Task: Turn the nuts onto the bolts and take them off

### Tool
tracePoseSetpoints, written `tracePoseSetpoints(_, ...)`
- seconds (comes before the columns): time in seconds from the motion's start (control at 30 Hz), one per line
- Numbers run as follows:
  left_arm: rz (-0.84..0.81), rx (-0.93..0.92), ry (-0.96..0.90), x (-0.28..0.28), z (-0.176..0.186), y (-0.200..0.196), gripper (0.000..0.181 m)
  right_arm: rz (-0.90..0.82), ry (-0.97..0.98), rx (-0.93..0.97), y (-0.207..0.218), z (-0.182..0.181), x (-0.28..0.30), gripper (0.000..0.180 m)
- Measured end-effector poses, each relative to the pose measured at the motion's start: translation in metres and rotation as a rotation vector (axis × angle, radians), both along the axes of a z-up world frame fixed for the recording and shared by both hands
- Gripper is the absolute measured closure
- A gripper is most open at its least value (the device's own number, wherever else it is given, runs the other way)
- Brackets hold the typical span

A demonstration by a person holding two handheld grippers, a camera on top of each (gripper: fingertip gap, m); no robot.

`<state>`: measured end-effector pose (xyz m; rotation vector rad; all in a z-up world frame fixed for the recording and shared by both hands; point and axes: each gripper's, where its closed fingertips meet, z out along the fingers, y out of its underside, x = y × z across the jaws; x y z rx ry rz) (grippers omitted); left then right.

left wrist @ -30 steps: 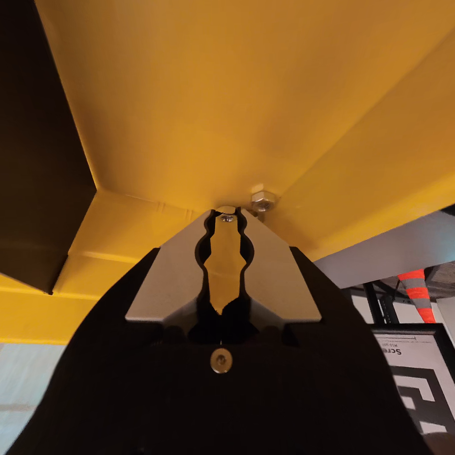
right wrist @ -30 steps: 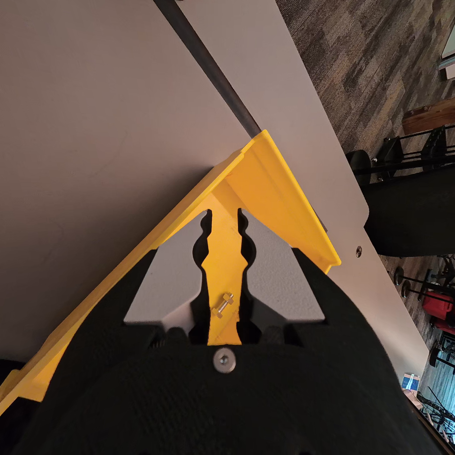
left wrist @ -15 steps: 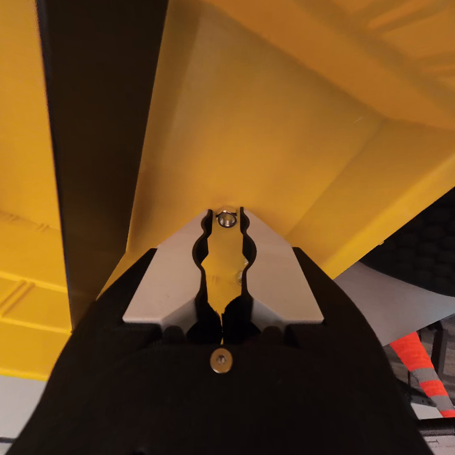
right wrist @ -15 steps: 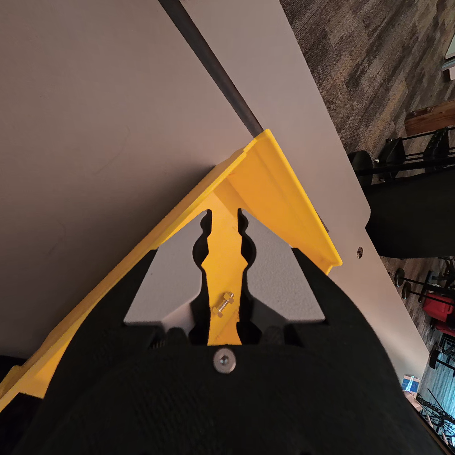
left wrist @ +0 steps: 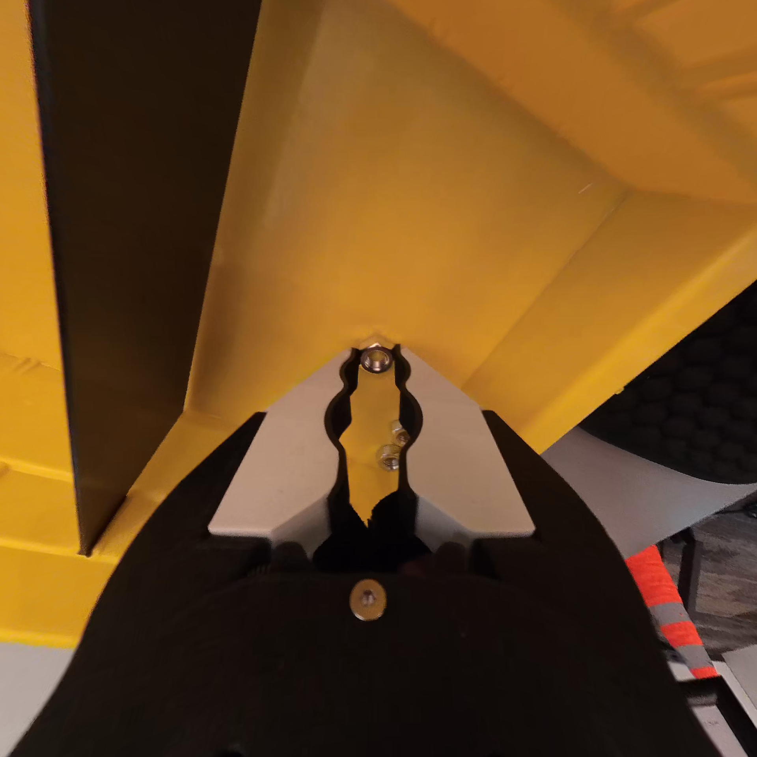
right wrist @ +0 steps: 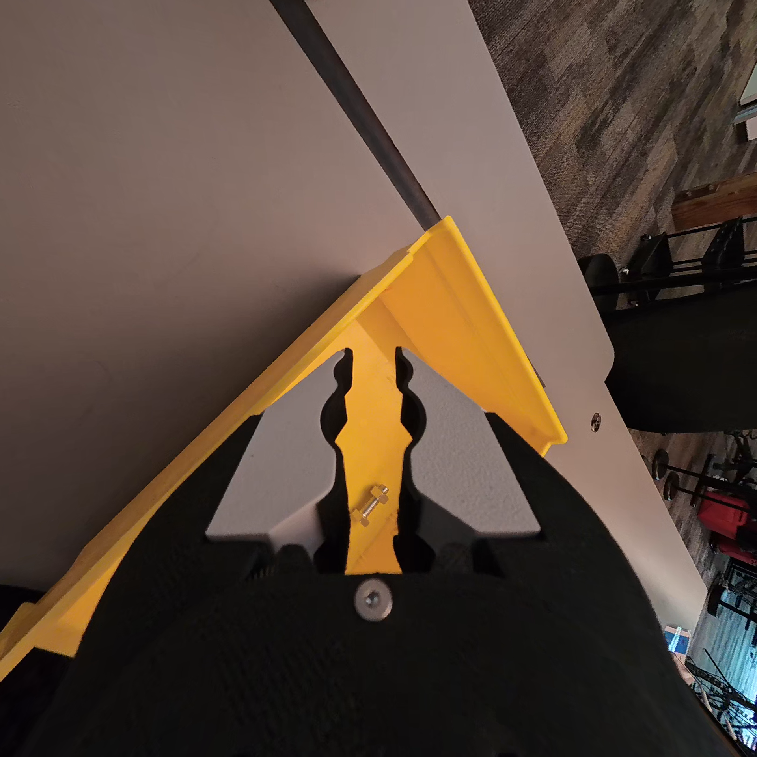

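The left gripper (left wrist: 375, 360) is pinching a small, probably slippery nut (left wrist: 376, 361) by its flats; the right gripper (right wrist: 372, 360) is hanging unclenched.

The left gripper (left wrist: 376, 360) is showing a broad matte black body, flaring wide toward the camera, with one round silver screw (left wrist: 368, 606) sitting at its centre. Its two fingers (left wrist: 286, 454) are presenting pale grey wedge faces with wavy black inner edges. The right gripper (right wrist: 373, 352) is looking the same: black textured shell, silver centre screw (right wrist: 372, 601), grey speckled fingers (right wrist: 463, 463), scalloped black edges.
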<state>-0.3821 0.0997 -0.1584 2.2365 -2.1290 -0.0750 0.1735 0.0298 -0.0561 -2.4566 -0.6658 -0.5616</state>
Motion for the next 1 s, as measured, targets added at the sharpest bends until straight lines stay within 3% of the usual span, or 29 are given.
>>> tracePoseSetpoints(0.33,0.005,0.134,-0.037,0.003,0.014,0.015,0.166,0.007,-0.003,0.015,0.001,0.004,-0.002,0.160)
tracePoseSetpoints(0.6,0.075,0.354,-0.319,0.039,0.099,0.021,0.165,0.030,-0.003,0.059,0.003,0.016,-0.009,0.160)
tracePoseSetpoints(0.7,0.072,0.361,-0.514,0.081,0.140,-0.003,0.165,0.090,0.034,0.084,0.006,0.021,-0.028,0.160)
tracePoseSetpoints(0.8,-0.004,0.232,-0.735,0.144,0.166,-0.051,0.165,0.229,0.119,0.108,0.009,0.026,-0.068,0.160)
tracePoseSetpoints(0.93,-0.134,0.155,-0.811,0.211,0.161,-0.090,0.165,0.538,0.332,0.051,-0.001,0.016,-0.150,0.160)
tracePoseSetpoints(1.0,-0.159,0.073,-0.810,0.235,0.147,-0.103,0.165,0.607,0.418,-0.031,-0.006,0.002,-0.174,0.159)
